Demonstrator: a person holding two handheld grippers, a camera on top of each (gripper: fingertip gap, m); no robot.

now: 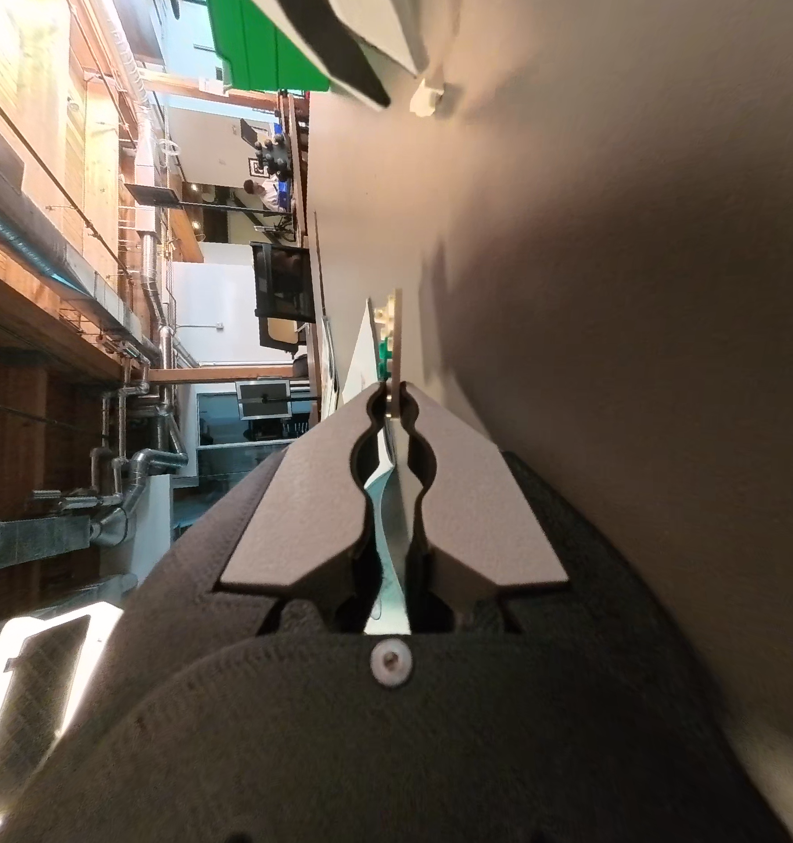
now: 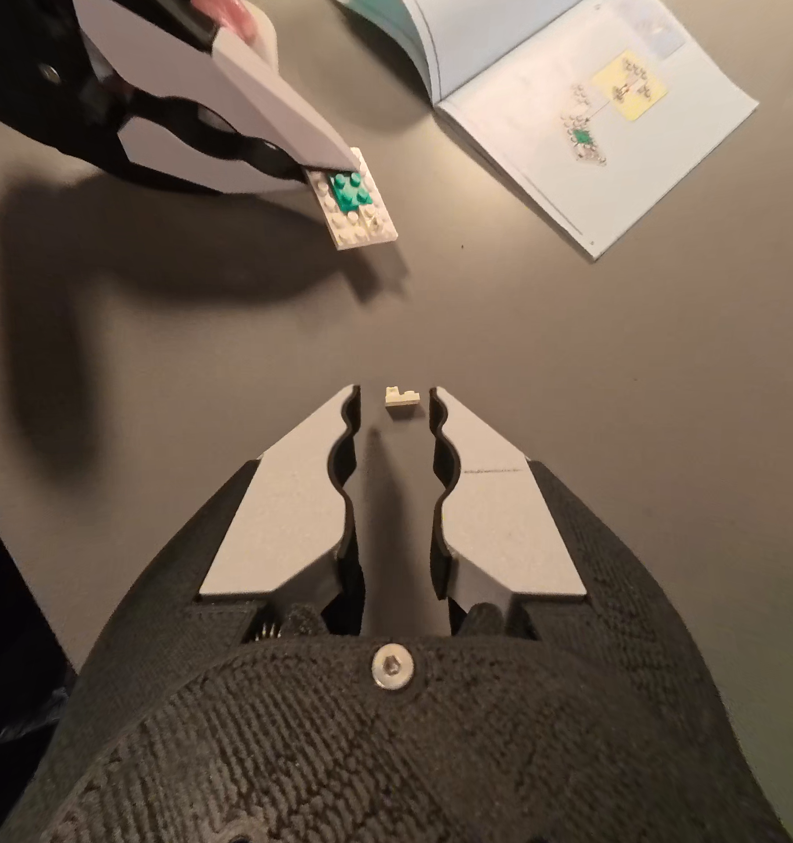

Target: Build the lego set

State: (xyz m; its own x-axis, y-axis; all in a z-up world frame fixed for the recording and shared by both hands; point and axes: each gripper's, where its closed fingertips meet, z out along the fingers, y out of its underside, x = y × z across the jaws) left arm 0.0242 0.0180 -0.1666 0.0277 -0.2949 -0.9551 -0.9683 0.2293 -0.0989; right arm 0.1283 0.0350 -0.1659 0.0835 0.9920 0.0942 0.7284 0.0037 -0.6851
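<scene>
My left gripper point(image 1: 394, 387) is shut on the edge of a white lego plate point(image 1: 398, 337), seen edge-on with a green piece point(image 1: 385, 358) and white pieces on its studs. In the right wrist view the left gripper point(image 2: 326, 171) holds this white plate point(image 2: 355, 205) above the grey table, the green piece point(image 2: 350, 189) on top. My right gripper point(image 2: 394, 394) is open, low over the table, with a small white lego piece point(image 2: 401, 401) lying between its fingertips, touching neither. In the left wrist view this small piece point(image 1: 426, 98) and the right gripper's fingers point(image 1: 339, 50) show at the top.
An open instruction booklet point(image 2: 567, 105) lies on the grey table point(image 2: 567, 365) at the back right; it also shows behind the plate in the left wrist view point(image 1: 362, 360). A green box point(image 1: 262, 45) stands at the table's far end. A person sits far off in the room.
</scene>
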